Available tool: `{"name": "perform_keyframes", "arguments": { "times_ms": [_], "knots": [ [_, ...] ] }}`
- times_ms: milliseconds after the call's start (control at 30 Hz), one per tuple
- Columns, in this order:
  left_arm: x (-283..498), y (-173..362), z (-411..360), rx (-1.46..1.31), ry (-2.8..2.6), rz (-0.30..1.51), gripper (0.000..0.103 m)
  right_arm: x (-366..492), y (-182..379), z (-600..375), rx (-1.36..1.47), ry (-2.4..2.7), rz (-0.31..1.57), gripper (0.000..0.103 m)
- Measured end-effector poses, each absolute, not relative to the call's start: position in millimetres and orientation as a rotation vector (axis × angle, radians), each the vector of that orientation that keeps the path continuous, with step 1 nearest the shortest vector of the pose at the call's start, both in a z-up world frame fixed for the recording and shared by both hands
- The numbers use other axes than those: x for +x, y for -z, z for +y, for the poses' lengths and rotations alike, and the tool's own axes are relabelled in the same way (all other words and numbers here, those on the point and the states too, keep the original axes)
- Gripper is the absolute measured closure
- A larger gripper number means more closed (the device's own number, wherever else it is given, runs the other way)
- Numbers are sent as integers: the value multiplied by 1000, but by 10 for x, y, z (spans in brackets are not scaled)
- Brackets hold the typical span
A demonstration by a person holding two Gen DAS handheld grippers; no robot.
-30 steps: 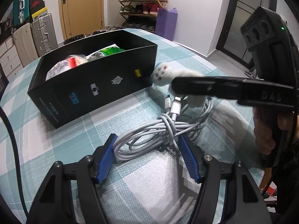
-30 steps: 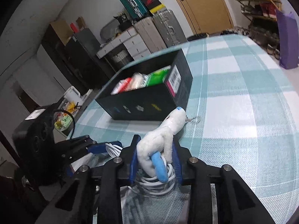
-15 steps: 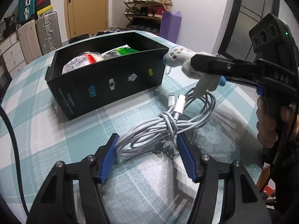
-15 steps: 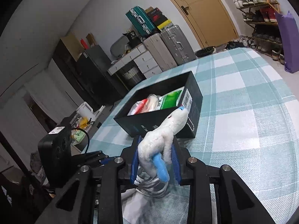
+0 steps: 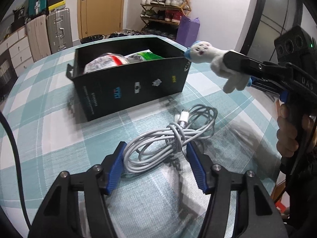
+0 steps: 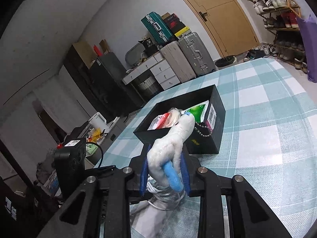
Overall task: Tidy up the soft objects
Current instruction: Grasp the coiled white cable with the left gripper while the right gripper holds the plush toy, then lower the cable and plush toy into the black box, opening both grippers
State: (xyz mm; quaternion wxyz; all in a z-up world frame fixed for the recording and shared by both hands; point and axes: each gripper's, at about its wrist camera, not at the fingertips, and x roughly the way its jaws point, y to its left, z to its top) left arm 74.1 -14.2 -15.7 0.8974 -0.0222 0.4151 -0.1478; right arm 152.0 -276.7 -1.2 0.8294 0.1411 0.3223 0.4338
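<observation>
My right gripper (image 6: 164,154) is shut on a small white plush toy (image 6: 170,144) with a blue cap and a ball chain, held in the air by the near right corner of the black box (image 6: 216,130). The toy also shows in the left wrist view (image 5: 216,63), with its head over the box's corner. The box (image 5: 128,87) holds soft packets, one red and white (image 5: 105,61) and one green (image 5: 146,55). My left gripper (image 5: 156,154) is open, low over the table, with a coiled white cable (image 5: 170,138) between its blue pads.
The table (image 5: 39,119) has a teal and white checked cloth. The box stands in the middle of it. Suitcases (image 6: 186,57), drawers and a shoe rack (image 5: 166,15) stand beyond the table. The table's right edge runs near my right hand (image 5: 287,136).
My right gripper has lifted the plush toy off the table and carried it up towards the box's corner. My left gripper has stayed open around the cable.
</observation>
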Motion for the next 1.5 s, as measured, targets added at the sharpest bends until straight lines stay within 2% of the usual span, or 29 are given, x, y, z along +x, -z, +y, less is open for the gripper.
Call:
{"name": "perform_keyframes", "arguments": {
  "times_ms": [233, 333, 367, 400, 633, 700, 833, 867, 900, 933, 1267, 1500],
  "knots": [
    [714, 173, -74, -51, 292, 875, 41, 1497, -13, -2719, 282, -929, 679, 76],
    [732, 163, -114, -4, 259, 868, 31, 1499, -10, -2692, 274, -934, 682, 76],
    [733, 160, -142, 30, 246, 859, 24, 1494, -11, -2687, 271, -935, 683, 76],
    [738, 153, -168, 51, 253, 852, 23, 1485, -17, -2684, 267, -936, 683, 76],
    [930, 194, -290, 95, 298, 866, 23, 1488, -18, -2671, 253, -932, 684, 76],
    [952, 217, -352, 114, 328, 877, 25, 1494, -17, -2677, 250, -932, 688, 76],
    [988, 207, -404, 122, 325, 875, 37, 1493, -19, -2690, 248, -930, 688, 76],
    [982, 193, -402, 115, 329, 870, 47, 1494, -20, -2690, 248, -930, 686, 76],
    [975, 174, -404, 118, 323, 860, 64, 1491, -22, -2691, 247, -930, 685, 76],
    [974, 141, -400, 117, 315, 856, 73, 1487, -25, -2691, 247, -931, 684, 76],
    [865, 14, -244, 39, 306, 835, 73, 1425, -157, -2660, 239, -943, 649, 76],
    [758, -259, -42, -34, 294, 771, 73, 1378, -296, -2580, 223, -954, 622, 76]
  ]
}}
